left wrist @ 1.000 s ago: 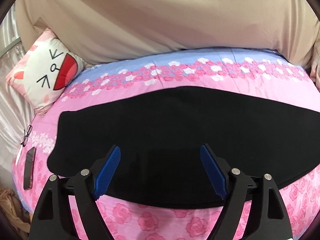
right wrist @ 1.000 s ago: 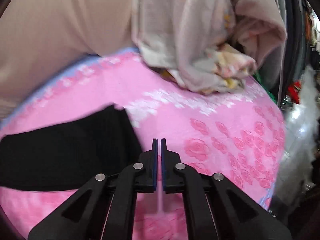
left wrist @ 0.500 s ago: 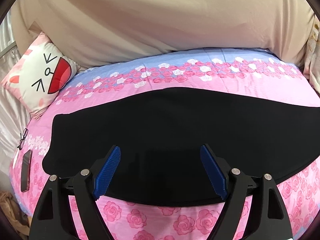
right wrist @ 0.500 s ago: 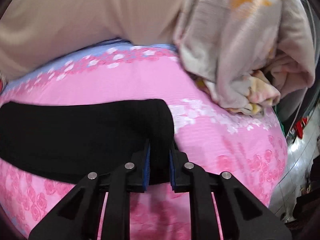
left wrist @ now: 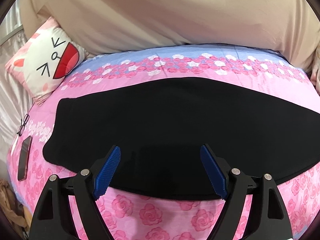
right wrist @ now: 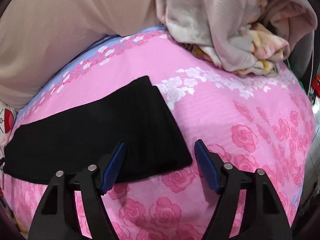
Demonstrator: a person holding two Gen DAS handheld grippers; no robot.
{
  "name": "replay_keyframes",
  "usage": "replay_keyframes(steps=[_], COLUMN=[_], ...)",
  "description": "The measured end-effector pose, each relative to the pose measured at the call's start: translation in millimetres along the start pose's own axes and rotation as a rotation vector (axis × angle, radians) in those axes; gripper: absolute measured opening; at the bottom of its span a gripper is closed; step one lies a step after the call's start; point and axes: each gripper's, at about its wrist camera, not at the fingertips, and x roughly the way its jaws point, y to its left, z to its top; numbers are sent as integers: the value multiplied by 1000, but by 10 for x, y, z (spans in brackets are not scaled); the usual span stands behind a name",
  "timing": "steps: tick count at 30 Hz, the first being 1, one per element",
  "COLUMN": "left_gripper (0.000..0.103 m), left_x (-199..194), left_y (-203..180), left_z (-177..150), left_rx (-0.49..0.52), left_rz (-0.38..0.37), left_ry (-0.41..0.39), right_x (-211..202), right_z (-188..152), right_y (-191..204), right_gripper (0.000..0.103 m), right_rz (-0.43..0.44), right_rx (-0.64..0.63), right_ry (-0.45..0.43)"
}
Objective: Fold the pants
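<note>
Right now the black pants [left wrist: 170,124] lie flat as a long dark band across the pink rose-print bedspread [left wrist: 160,214], running left to right over the middle of the bed. Seen from the left wrist camera, the left gripper [left wrist: 160,169] hangs above the near edge of the fabric with its blue-padded fingers [left wrist: 107,172] spread wide, gripping nothing; the near hem of the pants passes behind both fingers. From the right wrist camera, the right gripper [right wrist: 159,165] is likewise spread wide and has hold of nothing, poised over the right end of the pants [right wrist: 104,132], whose near right corner sits between its fingers. That end shows a straight edge with a second layer peeking out at the far corner. To the far left, a cat-face cushion [left wrist: 46,64] rests against the beige padded backing [left wrist: 160,14]. At the left edge of the bed, a pair of glasses [left wrist: 23,124] and a dark phone [left wrist: 25,158] lie well apart from the pants. At the far right a crumpled grey and floral blanket [right wrist: 230,26] is heaped on the bedspread [right wrist: 230,120], apart from the pants
</note>
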Motion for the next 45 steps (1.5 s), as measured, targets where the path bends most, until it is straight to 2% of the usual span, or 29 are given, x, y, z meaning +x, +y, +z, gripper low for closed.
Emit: replay_keyframes(steps=[1, 3, 5, 9, 13, 16, 19, 23, 26, 30, 33, 35, 39, 41, 42, 43, 45], left_gripper=[80, 79, 79, 79, 79, 79, 79, 79, 79, 79, 80, 80, 79, 79, 79, 79, 79], left_x=[-3, -3, 1, 17, 58, 89, 99, 93, 95, 114, 143, 171, 234, 255, 267, 278, 292], left_y=[39, 138, 250, 566, 846, 996, 1138, 1309, 1448, 1665, 1818, 1903, 2022, 2065, 2087, 2101, 2123], left_z=[-13, -32, -47, -83, -132, -159, -183, -207, -217, -238, -264, -278, -303, -303, -305, -304, -301], left_rx=[-5, -19, -34, -82, -128, -156, -178, -192, -200, -227, -247, -260, -275, -277, -279, -279, -284], left_rz=[6, 20, 29, 46, 41, 27, 5, -10, -8, -5, -3, -5, -19, -25, -28, -28, -28], left_ry=[0, 6, 10, 14, 18, 19, 10, -1, -7, -9, -6, -2, 6, 5, 4, 4, 2], right_x=[14, 36, 13, -77, -291, -378, -274, -39, 175, 389, 601, 684, 421, 207, 94, 27, -24], right_z=[10, 29, 26, 82, 207, 285, 285, 143, -36, -379, -594, -699, -667, -628, -604, -589, -543], right_y=[11, 62, 188, 463, 1071, 1731, 2507, 3308, 3825, 4378, 4641, 4650, 4600, 4491, 4430, 4392, 4298], right_gripper=[43, 21, 20, 20, 20, 20, 20, 20, 20, 20, 20, 21, 41, 45, 57, 61, 61], right_rz=[-1, 54, 31, 101, 235, 323, 414, 489, 536, 557, 487, 481, 490, 498, 489, 481, 476], right_rx=[4, 38, 17, 32, -32, -128, -230, -330, -388, -475, -551, -563, -551, -532, -519, -509, -482], right_ry=[5, 21, 8, -17, -38, -38, 1, 65, 124, 192, 219, 230, 177, 138, 112, 97, 91])
